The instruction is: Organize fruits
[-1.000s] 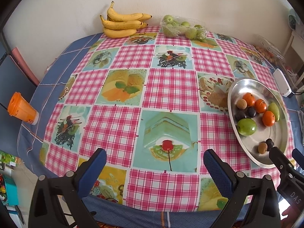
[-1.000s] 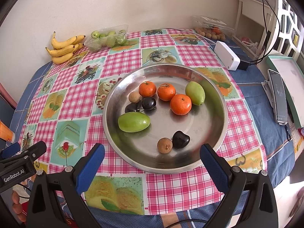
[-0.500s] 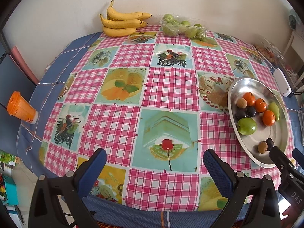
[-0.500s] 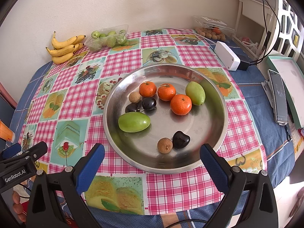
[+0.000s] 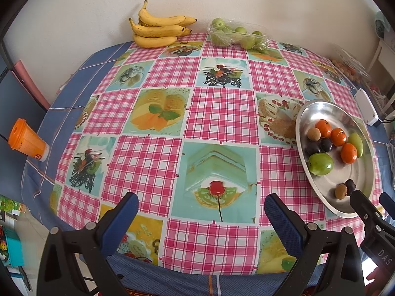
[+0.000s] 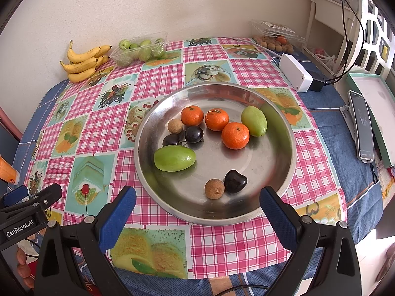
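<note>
A round steel plate (image 6: 279,187) (image 5: 301,113) on the checked tablecloth holds three oranges (image 6: 235,135), two green mangoes (image 6: 174,159) (image 6: 254,120), dark plums (image 6: 235,181) and small brown longans (image 6: 214,189). My right gripper (image 6: 197,204) stands open at the plate's near rim, nothing between its fingers. Open too, my left gripper (image 5: 201,212) hovers over the bare cloth left of the plate. Bananas (image 5: 158,29) (image 6: 84,61) and a clear tub of green fruit (image 5: 237,35) (image 6: 139,48) lie at the far edge by the wall.
An orange cup (image 5: 26,141) stands at the table's left edge. A white box (image 6: 295,72), a clear punnet of longans (image 6: 276,38), a phone (image 6: 363,128) and a teal-rimmed tray (image 6: 377,108) sit to the right. A hand (image 6: 23,264) shows bottom left.
</note>
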The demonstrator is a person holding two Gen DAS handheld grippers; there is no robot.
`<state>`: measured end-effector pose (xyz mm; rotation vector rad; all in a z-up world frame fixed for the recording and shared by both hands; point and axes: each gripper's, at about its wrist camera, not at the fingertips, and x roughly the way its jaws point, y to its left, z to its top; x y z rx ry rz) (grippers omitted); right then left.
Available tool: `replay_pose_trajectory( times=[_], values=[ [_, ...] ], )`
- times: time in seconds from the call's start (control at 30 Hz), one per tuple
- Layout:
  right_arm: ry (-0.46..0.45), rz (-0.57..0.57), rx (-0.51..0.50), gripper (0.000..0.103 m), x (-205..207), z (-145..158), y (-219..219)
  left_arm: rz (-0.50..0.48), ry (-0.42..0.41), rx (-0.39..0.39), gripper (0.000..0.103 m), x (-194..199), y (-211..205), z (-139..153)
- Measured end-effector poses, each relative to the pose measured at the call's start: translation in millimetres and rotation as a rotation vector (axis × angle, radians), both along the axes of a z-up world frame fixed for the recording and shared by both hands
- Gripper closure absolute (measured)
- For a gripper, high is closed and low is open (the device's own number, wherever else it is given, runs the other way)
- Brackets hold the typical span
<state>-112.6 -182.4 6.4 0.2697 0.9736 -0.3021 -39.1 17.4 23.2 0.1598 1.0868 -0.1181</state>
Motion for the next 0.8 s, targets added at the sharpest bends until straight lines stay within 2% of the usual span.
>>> replay_pose_trajectory(
  times=[0.8],
  values=[
    [0.004, 0.002, 0.001, 0.003, 0.3, -0.2, 0.1, 0.007, 0.004, -0.001, 0.000, 0.9, 1.7, -1.6]
  ],
)
